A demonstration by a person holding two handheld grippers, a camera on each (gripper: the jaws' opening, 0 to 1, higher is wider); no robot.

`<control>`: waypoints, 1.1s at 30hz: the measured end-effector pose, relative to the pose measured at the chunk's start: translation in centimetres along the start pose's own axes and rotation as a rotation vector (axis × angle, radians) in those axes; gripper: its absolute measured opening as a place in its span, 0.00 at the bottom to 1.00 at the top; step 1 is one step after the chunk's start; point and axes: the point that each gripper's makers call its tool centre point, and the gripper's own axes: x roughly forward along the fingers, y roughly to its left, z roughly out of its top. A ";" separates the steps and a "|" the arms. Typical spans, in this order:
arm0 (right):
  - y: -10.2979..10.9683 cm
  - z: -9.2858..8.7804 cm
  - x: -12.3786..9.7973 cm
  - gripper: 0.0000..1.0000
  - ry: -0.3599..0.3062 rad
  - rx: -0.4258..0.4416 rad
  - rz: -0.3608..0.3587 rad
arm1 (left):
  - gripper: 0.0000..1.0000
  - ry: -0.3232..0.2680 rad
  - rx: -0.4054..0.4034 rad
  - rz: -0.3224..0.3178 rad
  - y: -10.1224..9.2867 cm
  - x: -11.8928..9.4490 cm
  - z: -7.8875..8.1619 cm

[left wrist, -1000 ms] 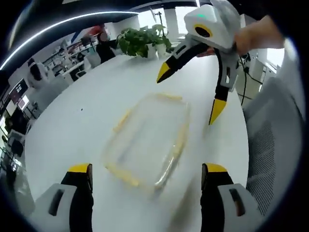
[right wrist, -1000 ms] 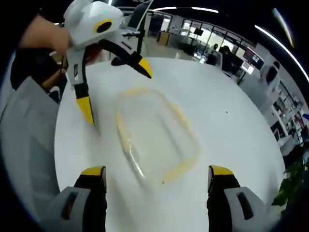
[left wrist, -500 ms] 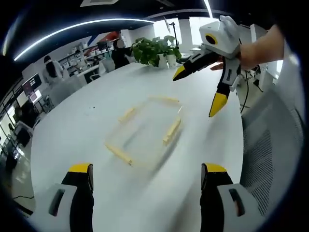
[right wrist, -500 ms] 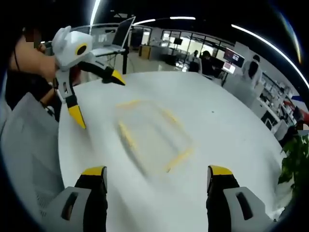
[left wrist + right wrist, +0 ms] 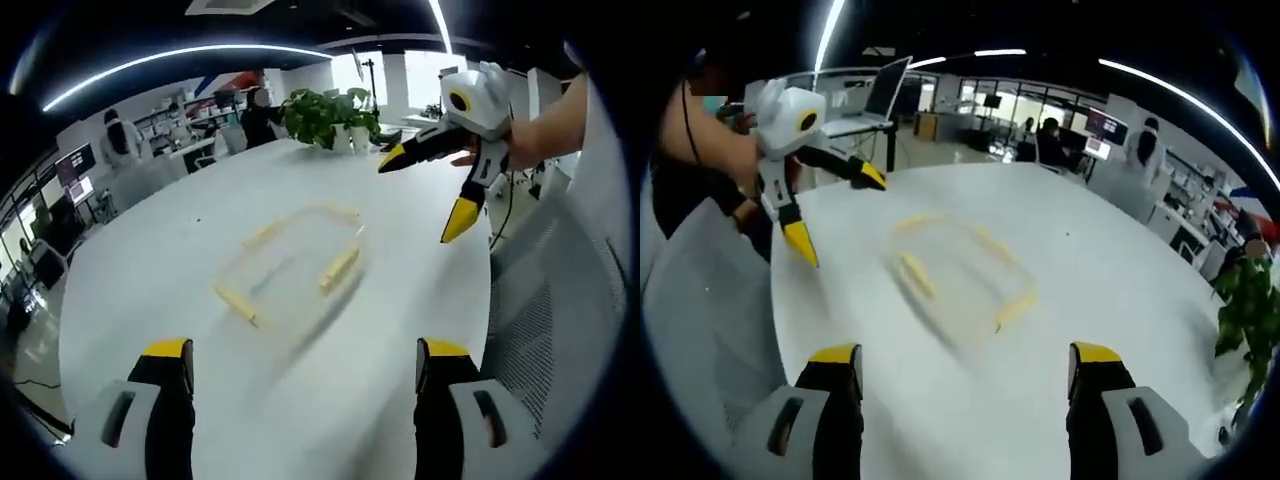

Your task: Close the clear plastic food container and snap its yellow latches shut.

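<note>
Container [image 5: 295,270] sits on worktop [image 5: 150,260], lid seemingly down. Both grippers [image 5: 305,375] [image 5: 965,375] gape, well apart from it. Approach each latch [image 5: 338,270] squarely, press till seated.

A wide white round-edged table [image 5: 150,260] stands in an open office with a dark ceiling crossed by long curved white light strips [image 5: 170,60], bright windows [image 5: 400,75], a leafy green potted plant [image 5: 325,110] and distant desks with monitors [image 5: 1105,125].

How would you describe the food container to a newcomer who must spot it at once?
Start at the big round white table. Near its middle lies a flat, rectangular clear plastic food container, between the two open grippers. Its yellow latches along the edges set it apart; the potted green plant stands at the far edge.
</note>
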 end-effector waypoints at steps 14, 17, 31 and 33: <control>0.8 -1.4 -1.8 0.85 -0.022 0.039 -0.027 | 0.94 -0.027 -0.049 0.005 -1.0 -1.6 -1.2; 1.0 -1.5 -2.1 0.85 -0.025 0.043 -0.032 | 0.94 -0.026 -0.053 0.010 -1.2 -1.9 -1.5; 1.6 -2.8 -3.5 0.85 -0.037 0.072 -0.048 | 0.95 -0.051 -0.110 0.028 -1.7 -3.3 -2.7; 1.6 -2.9 -3.6 0.85 -0.036 0.083 -0.050 | 0.95 -0.047 -0.118 0.028 -1.8 -3.4 -2.9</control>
